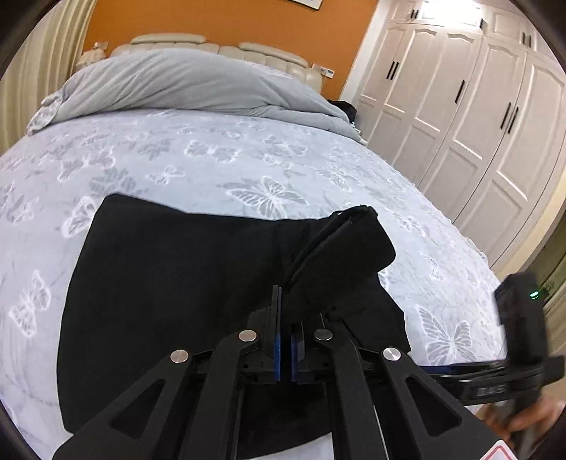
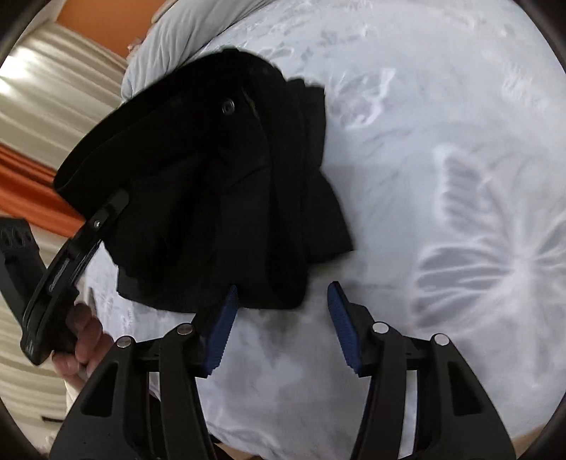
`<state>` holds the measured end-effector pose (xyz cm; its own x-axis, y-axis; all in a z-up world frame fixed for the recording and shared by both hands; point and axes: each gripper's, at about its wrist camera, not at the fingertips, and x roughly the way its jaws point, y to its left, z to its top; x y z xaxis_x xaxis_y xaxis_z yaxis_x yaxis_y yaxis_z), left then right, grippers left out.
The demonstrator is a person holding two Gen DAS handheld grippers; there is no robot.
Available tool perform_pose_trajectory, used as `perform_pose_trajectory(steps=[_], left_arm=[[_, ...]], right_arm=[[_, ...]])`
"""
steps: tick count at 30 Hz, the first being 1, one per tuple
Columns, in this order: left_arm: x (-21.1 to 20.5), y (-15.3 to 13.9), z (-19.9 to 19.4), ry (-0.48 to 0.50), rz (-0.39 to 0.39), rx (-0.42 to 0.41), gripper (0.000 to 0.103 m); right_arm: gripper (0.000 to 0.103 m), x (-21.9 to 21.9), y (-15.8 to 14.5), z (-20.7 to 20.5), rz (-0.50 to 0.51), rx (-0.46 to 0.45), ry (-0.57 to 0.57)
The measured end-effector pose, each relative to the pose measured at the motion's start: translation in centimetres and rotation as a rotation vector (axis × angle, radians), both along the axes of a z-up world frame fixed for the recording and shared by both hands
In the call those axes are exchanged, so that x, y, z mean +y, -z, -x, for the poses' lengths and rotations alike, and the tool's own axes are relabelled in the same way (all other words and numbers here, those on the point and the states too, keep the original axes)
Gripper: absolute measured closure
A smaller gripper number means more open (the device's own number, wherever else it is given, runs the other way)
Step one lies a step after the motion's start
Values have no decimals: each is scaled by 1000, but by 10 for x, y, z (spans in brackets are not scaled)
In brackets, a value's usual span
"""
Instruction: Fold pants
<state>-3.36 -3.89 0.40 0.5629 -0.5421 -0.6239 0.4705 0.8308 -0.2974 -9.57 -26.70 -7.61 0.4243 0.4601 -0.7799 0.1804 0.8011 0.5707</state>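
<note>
Butterfly-printed bedding (image 1: 247, 155), pale blue and smooth, covers the bed I work on, with a rumpled grey duvet (image 1: 184, 85) heaped toward twelve o'clock under an orange wall (image 1: 226, 21), and white panelled wardrobes (image 1: 470, 116) out at two o'clock.

At nine o'clock in my left view the black pants (image 1: 169, 283) lie already doubled into a broad, matte slab, soft and heavy-looking, with no sheen. My left gripper (image 1: 286, 339) has its blue pads drawn narrow, and a stiff band of the fabric, likely the waistband, rises from between them toward one o'clock. I judge I hold it there so that the top layer can be carried over without sliding.

Seen from my right side, the pants (image 2: 219, 177) bunch in thick pleats, a small metal snap (image 2: 228, 106) showing near eleven o'clock. My right gripper (image 2: 281, 329) stands wide, ribbed blue pads parted over bare sheet (image 2: 442, 141), just beside the cloth's near edge, gripping nothing; I think it waits to pinch that loose corner.
</note>
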Motion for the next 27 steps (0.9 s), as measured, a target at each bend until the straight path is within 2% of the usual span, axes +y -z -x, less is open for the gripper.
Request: perform_pose_trajectory(steps=[2, 4, 5, 7, 8, 9, 10, 11, 13, 14, 15, 16, 17, 18, 19, 20, 22, 24, 26, 27], left_arm=[[7, 0, 4, -3, 4, 2, 100], [15, -5, 10, 17, 28, 5, 100], [19, -9, 15, 49, 59, 7, 100], [18, -18, 29, 126, 94, -17, 98], [16, -20, 35, 140, 86, -40, 82], [10, -22, 43, 157, 63, -76, 46], [3, -22, 50, 148, 24, -121, 30], [-3, -21, 56, 141, 6, -155, 22], [-15, -20, 61, 149, -22, -206, 22], [-22, -17, 58, 146, -45, -204, 23], [-29, -11, 51, 143, -72, -184, 33], [-35, -3, 44, 142, -104, -159, 47], [-39, 4, 37, 133, -133, -138, 80], [-41, 9, 30, 124, -149, -113, 94], [-39, 12, 23, 117, -128, -84, 94], [-32, 10, 18, 102, -81, -54, 95], [-15, -4, 14, 47, -18, -75, 96], [8, -22, 12, -8, 38, -98, 96], [48, -42, 8, -95, 122, -104, 96], [68, -49, 8, -137, 147, -109, 96]], right_arm=[[94, 15, -22, -7, 57, -36, -47], [96, 28, -56, -10, 49, -106, -96], [96, 34, -77, -14, 61, -154, -117], [96, 41, -100, -24, 79, -192, -140], [96, 44, -106, -30, 83, -196, -152], [96, 47, -109, -39, 94, -188, -167], [96, 50, -109, -46, 105, -179, -175], [96, 53, -108, -51, 100, -169, -185], [96, 59, -107, -60, 53, -158, -210], [95, 63, -108, -62, 36, -158, -228], [95, 66, -109, -64, 33, -160, -241], [93, 64, -110, -64, 39, -163, -238], [86, 59, -111, -62, 59, -163, -210], [83, 47, -111, -57, 69, -163, -191], [79, 40, -110, -47, 72, -178, -167], [57, 24, -108, -35, 82, -202, -124], [32, 2, -97, -28, 170, -206, -33], [30, -17, -70, -22, 270, -136, 15], [31, -28, -43, -24, 258, -76, 36], [31, -32, -31, -27, 218, -63, 40]])
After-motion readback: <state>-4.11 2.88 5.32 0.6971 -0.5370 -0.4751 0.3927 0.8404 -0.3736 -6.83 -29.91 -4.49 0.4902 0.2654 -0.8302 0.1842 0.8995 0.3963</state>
